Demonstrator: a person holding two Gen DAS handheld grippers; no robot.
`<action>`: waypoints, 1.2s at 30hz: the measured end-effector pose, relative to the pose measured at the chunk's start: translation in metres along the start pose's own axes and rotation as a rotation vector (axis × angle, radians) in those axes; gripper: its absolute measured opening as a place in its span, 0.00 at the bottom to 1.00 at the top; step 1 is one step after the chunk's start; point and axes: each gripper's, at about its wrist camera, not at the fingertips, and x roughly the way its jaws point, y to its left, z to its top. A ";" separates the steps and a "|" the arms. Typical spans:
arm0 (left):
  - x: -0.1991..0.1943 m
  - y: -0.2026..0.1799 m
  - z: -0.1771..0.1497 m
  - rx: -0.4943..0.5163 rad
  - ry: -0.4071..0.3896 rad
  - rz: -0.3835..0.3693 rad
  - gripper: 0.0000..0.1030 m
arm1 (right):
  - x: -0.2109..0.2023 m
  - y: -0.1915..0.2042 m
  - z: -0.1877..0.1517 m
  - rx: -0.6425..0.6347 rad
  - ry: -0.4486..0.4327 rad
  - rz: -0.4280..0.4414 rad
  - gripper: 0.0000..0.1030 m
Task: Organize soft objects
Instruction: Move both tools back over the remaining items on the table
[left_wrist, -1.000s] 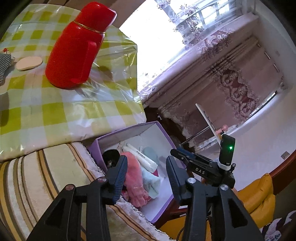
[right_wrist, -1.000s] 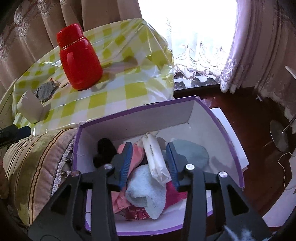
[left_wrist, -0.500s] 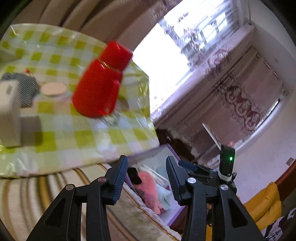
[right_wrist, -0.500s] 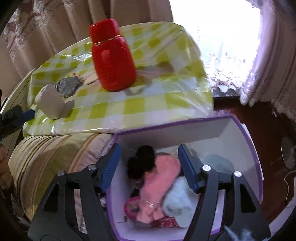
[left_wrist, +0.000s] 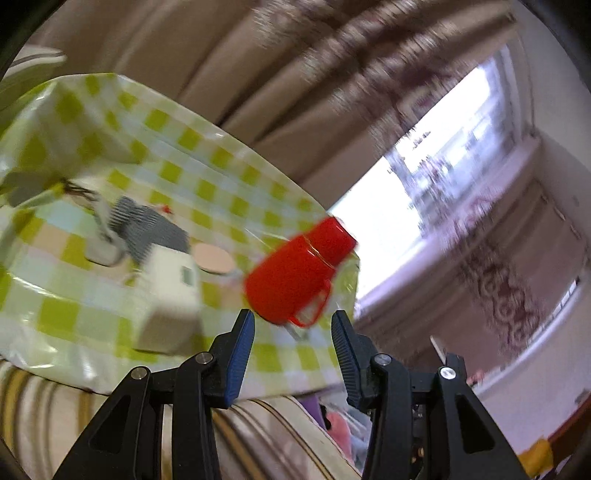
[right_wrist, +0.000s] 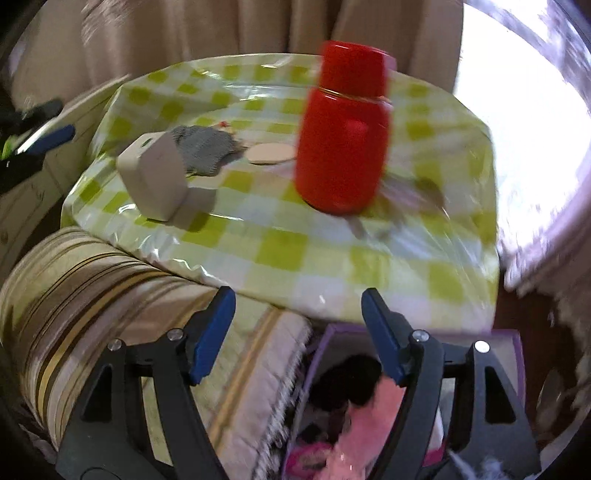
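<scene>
Both views blurred by motion. On the bench (right_wrist: 280, 254), under a green-checked cover, four things: one red flask (right_wrist: 341, 147) upright at upper right of the right-wrist frame, one white box (right_wrist: 155, 181) at left centre, one grey striped cloth (right_wrist: 207, 151) just behind and touching the box, one flat tan disc (right_wrist: 269, 153) between cloth and flask. Same four seen from the left wrist: flask (left_wrist: 299, 273) at centre, box (left_wrist: 170, 299) to its left, cloth (left_wrist: 147, 229) at upper left of the box, disc (left_wrist: 214, 258) between. One striped cushion (right_wrist: 110, 295) against the bench's near edge, at lower left. One purple box (right_wrist: 509, 343) at the bottom of the right-wrist frame, below the bench edge, holding soft things: one black piece (right_wrist: 347, 380), one pink piece (right_wrist: 373, 432), more too blurred to count. Right tool (right_wrist: 297, 334) spread wide and opening, nothing between the pads, hanging above cushion edge and purple box. Left tool (left_wrist: 291, 354) partly spread, empty, pointed at the flask's foot; flask and white box standing between it and the cloth. Beige curtains (right_wrist: 207, 33) behind the bench, one bright window (left_wrist: 443, 155) at right.
</scene>
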 end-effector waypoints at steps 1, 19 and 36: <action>-0.003 0.011 0.005 -0.023 -0.011 0.011 0.44 | 0.003 0.005 0.004 -0.021 -0.001 0.004 0.72; 0.048 0.139 0.072 -0.358 0.098 0.021 0.46 | 0.079 0.083 0.128 -0.376 0.114 0.017 0.89; 0.150 0.209 0.090 -0.527 0.268 0.111 0.48 | 0.155 0.082 0.244 -0.384 0.354 -0.026 0.93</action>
